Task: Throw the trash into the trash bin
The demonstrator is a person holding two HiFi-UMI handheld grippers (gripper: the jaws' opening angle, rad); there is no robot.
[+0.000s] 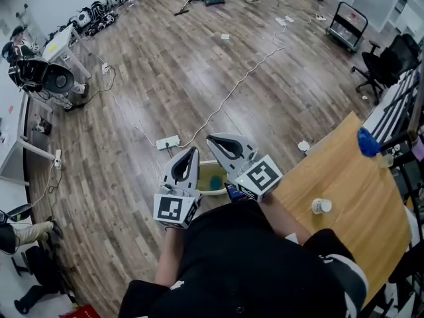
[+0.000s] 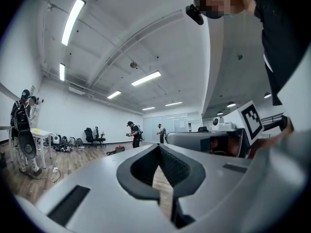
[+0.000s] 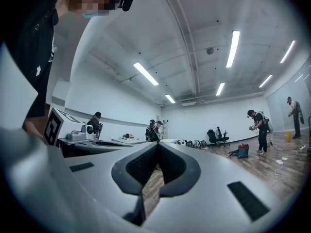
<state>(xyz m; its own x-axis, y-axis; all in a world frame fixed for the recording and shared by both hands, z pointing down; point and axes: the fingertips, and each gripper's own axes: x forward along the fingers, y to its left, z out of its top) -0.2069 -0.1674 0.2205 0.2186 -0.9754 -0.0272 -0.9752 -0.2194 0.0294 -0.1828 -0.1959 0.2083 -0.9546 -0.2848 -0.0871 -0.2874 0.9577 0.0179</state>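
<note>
1. Person [image 1: 252,264]: black top, standing, with both grippers held out level and side by side.
2. Left gripper [image 1: 193,152]: grey moulded plastic, dark ribbed pads, marker cube at the rear. Jaws are pressed together tip to tip with nothing between them.
3. Right gripper [image 1: 212,140]: same make. Jaws are likewise closed and empty, and its tips sit just beside the left gripper's.
4. Trash bin [image 1: 208,175]: on the floor, straight below the gap between the two grippers and by the table's left end. It is open-topped with a pale rim and a yellow-green inside. A small blue item [image 1: 217,183] lies in it. Both hands look about equally near the bin.
5. Table [image 1: 344,171]: smooth, light wooden top, to the right.
6. White cup [image 1: 321,206]: squat, round and upright on the table, possibly trash yet to go. It stands right of the right gripper and nearer the person, so the right hand is likely the closer one.
7. Floor [image 1: 165,78]: wood-grain planks. A white power strip [image 1: 167,142] lies just beyond the bin, and its cable [image 1: 238,85] runs away toward the far side.
8. Far right: a wheeled cart [image 1: 347,24] and a black office chair [image 1: 391,61].
</note>
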